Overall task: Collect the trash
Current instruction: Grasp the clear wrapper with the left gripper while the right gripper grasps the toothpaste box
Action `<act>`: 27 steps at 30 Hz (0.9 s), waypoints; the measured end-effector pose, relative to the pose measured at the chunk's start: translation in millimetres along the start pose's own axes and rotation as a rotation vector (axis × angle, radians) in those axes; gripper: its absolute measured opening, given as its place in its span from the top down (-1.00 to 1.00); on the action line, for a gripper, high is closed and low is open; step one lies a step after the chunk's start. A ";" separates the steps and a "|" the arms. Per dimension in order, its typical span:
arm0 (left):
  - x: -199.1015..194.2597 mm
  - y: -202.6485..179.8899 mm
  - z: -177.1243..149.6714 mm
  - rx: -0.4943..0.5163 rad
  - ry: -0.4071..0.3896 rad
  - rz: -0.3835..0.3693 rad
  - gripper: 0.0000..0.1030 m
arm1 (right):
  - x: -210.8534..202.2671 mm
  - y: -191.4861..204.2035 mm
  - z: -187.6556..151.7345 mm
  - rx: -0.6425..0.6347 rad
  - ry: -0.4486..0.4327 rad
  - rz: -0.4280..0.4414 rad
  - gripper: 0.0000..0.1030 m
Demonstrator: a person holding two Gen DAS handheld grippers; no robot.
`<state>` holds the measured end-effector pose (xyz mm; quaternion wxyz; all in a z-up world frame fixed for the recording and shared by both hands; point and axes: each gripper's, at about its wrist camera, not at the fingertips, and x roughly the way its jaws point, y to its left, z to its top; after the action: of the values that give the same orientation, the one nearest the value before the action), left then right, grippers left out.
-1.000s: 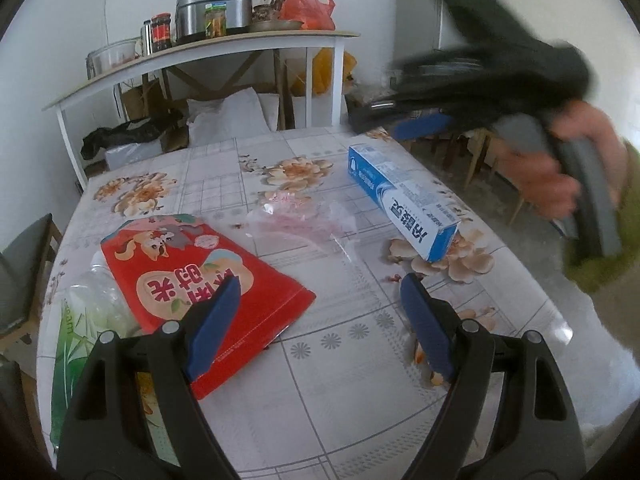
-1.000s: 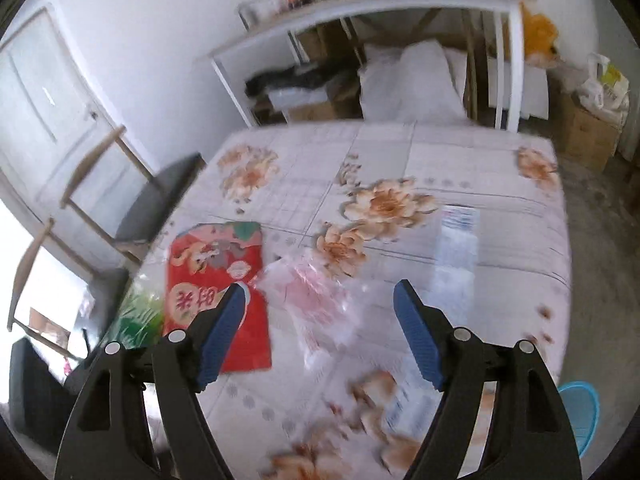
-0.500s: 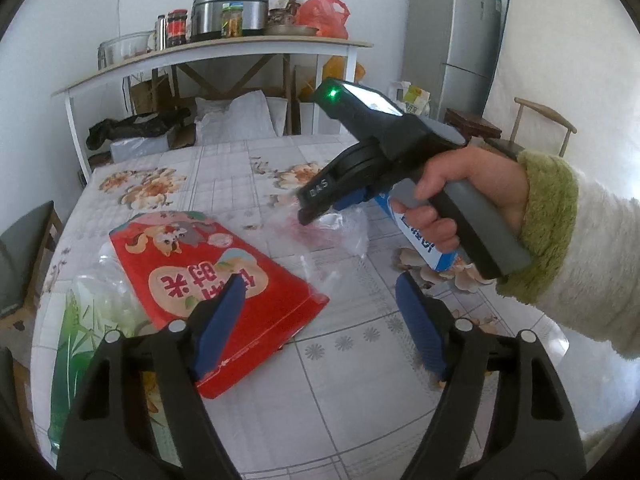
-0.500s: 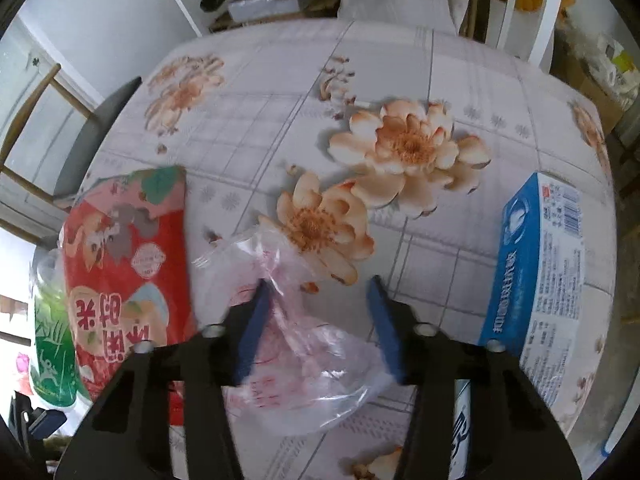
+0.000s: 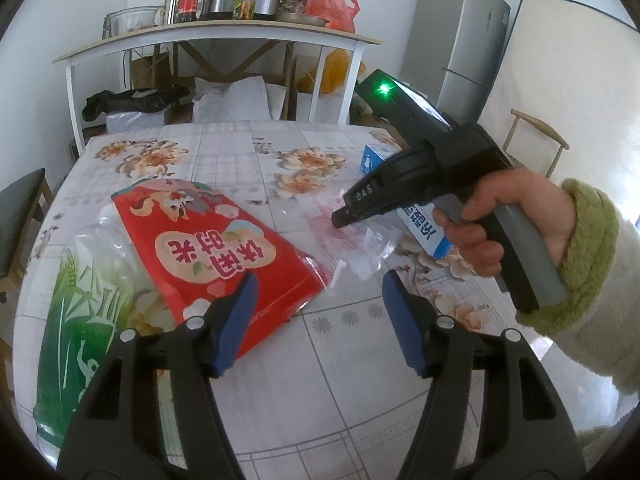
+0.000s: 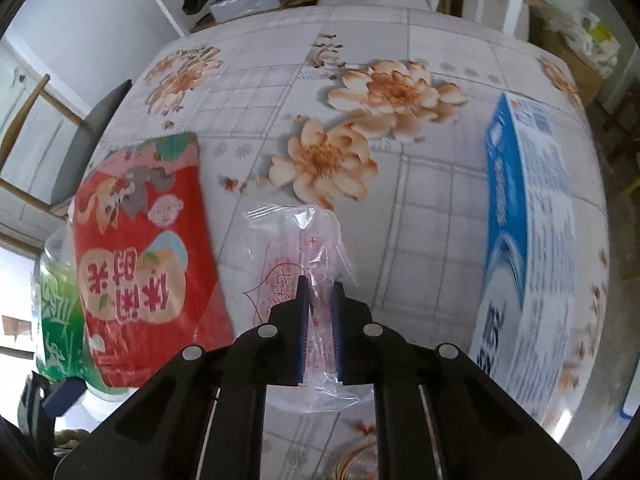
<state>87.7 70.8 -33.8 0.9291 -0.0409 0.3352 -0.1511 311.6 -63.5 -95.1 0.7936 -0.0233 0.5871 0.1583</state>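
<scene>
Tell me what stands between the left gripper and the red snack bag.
Nothing visible does. The left gripper hangs open just over the red snack bag's near corner; the right gripper grips the clear plastic bag beside it.

We see a crumpled clear plastic bag with faint pink print (image 6: 296, 256) lying on the flowered tablecloth, pinched between blue pads near its middle. Just left of it lies a flat red snack packet with white and yellow lettering (image 6: 144, 256) — its near corner overlaps the bag's edge. Beneath the packet's left side rests a green-and-clear plastic wrapper (image 5: 76, 312). A long blue-and-white carton (image 6: 532, 216) lies flat at the right.
</scene>
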 end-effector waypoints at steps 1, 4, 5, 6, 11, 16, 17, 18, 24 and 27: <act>-0.6 -0.1 -0.6 0.001 -0.001 -0.004 -0.18 | -1.2 1.0 -3.7 0.002 -0.002 -0.011 0.79; -4.4 0.8 -4.4 0.005 -0.002 -0.018 -0.18 | -5.3 1.4 -17.2 0.017 -0.003 -0.031 0.79; -5.6 1.1 -6.1 0.004 0.000 -0.026 -0.18 | -6.5 1.2 -20.3 0.021 -0.004 -0.039 0.79; -6.0 1.2 -7.1 0.005 0.003 -0.031 -0.18 | -7.7 1.0 -23.2 0.025 -0.005 -0.046 0.79; -12.9 -1.8 -19.1 0.018 0.017 -0.059 -0.18 | -14.9 2.4 -41.6 0.044 -0.002 -0.088 0.79; -24.9 -2.6 -29.2 0.029 0.017 -0.072 -0.18 | -25.2 3.0 -65.4 0.070 -0.010 -0.111 0.80; -27.0 -2.2 -31.1 0.030 0.020 -0.075 -0.18 | -27.5 2.6 -70.2 0.078 -0.013 -0.108 0.80; -28.8 -1.9 -32.9 0.031 0.026 -0.082 -0.18 | -29.7 1.9 -76.3 0.093 -0.017 -0.099 0.80; -40.5 -0.1 -42.5 0.015 0.037 -0.161 -0.24 | -40.2 -10.9 -107.8 0.258 -0.046 -0.004 0.80; -43.0 -1.0 -44.4 0.005 0.037 -0.192 -0.31 | -44.1 -19.8 -123.8 0.346 -0.065 0.049 0.80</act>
<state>27.9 84.2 -41.6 0.9040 -0.0678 0.3465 -0.2410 191.2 -119.8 -95.0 0.8002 0.1331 0.5799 0.0752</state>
